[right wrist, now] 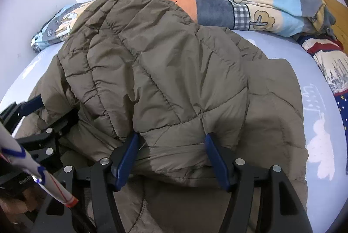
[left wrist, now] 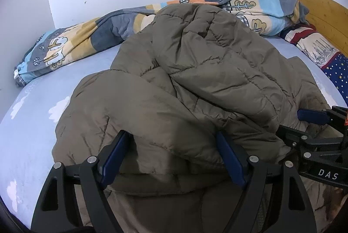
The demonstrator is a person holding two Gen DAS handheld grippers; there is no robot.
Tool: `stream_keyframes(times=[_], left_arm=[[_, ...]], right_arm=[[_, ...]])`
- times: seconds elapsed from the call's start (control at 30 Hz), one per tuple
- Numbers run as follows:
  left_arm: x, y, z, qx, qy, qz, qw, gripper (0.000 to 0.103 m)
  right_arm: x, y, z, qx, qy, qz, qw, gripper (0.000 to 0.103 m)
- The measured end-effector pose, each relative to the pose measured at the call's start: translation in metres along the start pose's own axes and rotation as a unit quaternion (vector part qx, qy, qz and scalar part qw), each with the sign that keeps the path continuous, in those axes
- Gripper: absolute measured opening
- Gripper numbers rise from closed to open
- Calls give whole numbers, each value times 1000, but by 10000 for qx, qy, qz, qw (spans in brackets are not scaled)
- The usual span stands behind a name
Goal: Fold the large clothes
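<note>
A large olive-brown quilted jacket (left wrist: 195, 72) lies bunched on the bed, its top layer doubled over the lower one. My left gripper (left wrist: 171, 137) is shut on a thick fold of the near edge, the blue pads pressing into both sides. My right gripper (right wrist: 171, 138) grips the near hem of the jacket (right wrist: 165, 72) the same way, and creases run out from its pads. Each gripper shows in the other's view: the right gripper (left wrist: 304, 124) at the right edge, the left gripper (right wrist: 47, 112) at the left edge, both beside the same near edge.
The bed has a light blue sheet (left wrist: 32, 124) with white clouds. A patchwork quilt (left wrist: 91, 37) lies along the white wall. A starred pillow (left wrist: 335, 72) and wooden headboard (left wrist: 322, 11) are at the right. A white rod (right wrist: 37, 170) with blue and red lines crosses the lower left.
</note>
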State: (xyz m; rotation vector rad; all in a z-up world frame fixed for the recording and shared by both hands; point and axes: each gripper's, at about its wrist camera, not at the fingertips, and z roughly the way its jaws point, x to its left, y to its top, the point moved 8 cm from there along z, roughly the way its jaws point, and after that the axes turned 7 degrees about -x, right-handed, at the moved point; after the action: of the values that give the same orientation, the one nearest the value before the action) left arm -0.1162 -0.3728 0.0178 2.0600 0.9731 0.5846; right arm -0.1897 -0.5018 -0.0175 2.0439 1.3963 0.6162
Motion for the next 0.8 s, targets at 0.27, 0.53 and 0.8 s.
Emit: stream_keyframes(times=[0.27, 0.53, 0.8], left_arm=[[16, 23, -22, -311, 35, -312, 9990, 81], [38, 5, 4, 78, 75, -768, 9970, 81], [29, -2, 5, 27, 266, -488, 9985, 83]], right_arm=[[3, 14, -27, -148, 152, 193, 9996, 68], [-15, 15, -24, -117, 96, 521, 9985, 58], [-14, -1, 4, 133, 5, 277, 9995, 56]])
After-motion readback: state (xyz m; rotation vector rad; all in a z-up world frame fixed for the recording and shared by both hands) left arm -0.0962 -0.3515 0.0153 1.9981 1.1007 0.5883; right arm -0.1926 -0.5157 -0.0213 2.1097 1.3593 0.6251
